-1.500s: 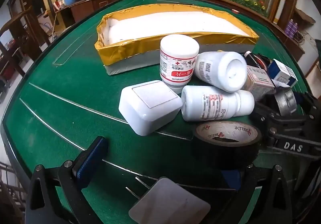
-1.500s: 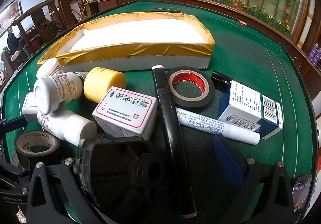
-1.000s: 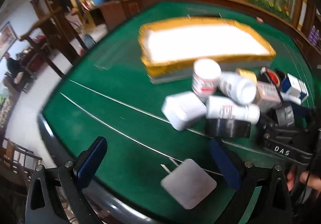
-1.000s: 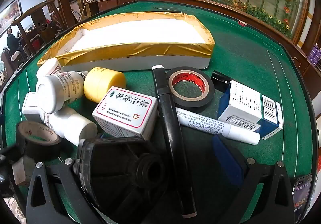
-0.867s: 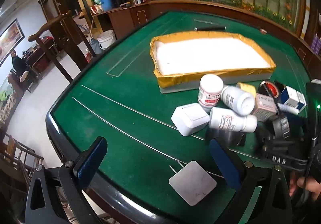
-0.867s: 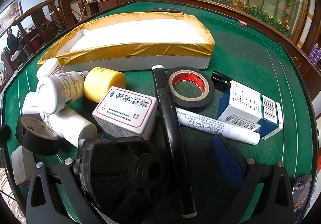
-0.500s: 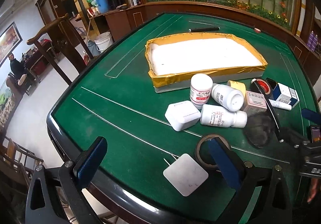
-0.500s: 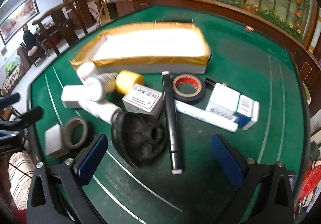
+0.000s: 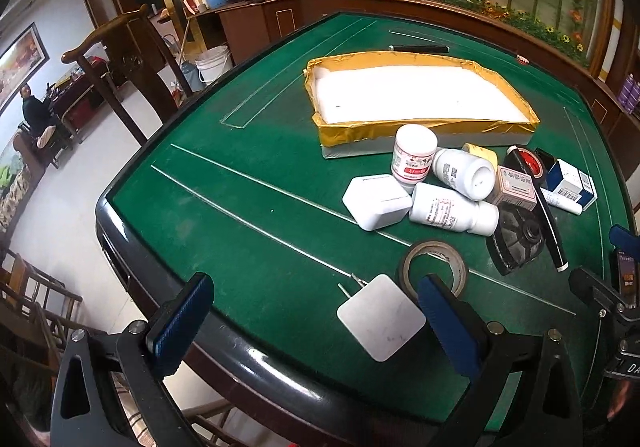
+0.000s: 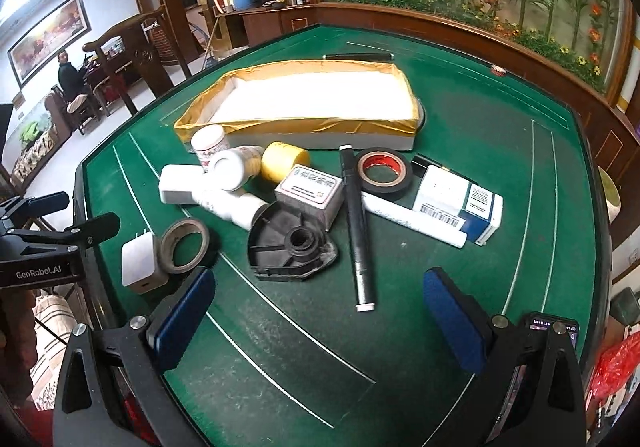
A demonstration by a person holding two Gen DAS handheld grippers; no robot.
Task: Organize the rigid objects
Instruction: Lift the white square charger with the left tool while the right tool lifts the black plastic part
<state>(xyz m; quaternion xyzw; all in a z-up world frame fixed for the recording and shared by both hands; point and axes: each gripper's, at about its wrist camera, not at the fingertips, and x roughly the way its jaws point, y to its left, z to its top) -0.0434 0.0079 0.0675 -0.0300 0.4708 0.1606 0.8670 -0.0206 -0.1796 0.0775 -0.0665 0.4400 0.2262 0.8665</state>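
Green felt table (image 9: 248, 183), wood-panelled room

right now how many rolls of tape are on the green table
2. A black tape roll with a tan core lies near the table's front-left edge beside a white square adapter. A black tape roll with a red core lies just in front of the gold-edged tray. Others may be hidden.

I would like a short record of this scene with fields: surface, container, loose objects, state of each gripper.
surface: green felt table
container: gold-rimmed tray, white inside, nothing visible in it
loose objects: three white bottles, yellow roll, red-core tape, grey tape roll, black pen, black plastic part, boxes
left gripper: jaws open, holding nothing
right gripper: jaws open, holding nothing
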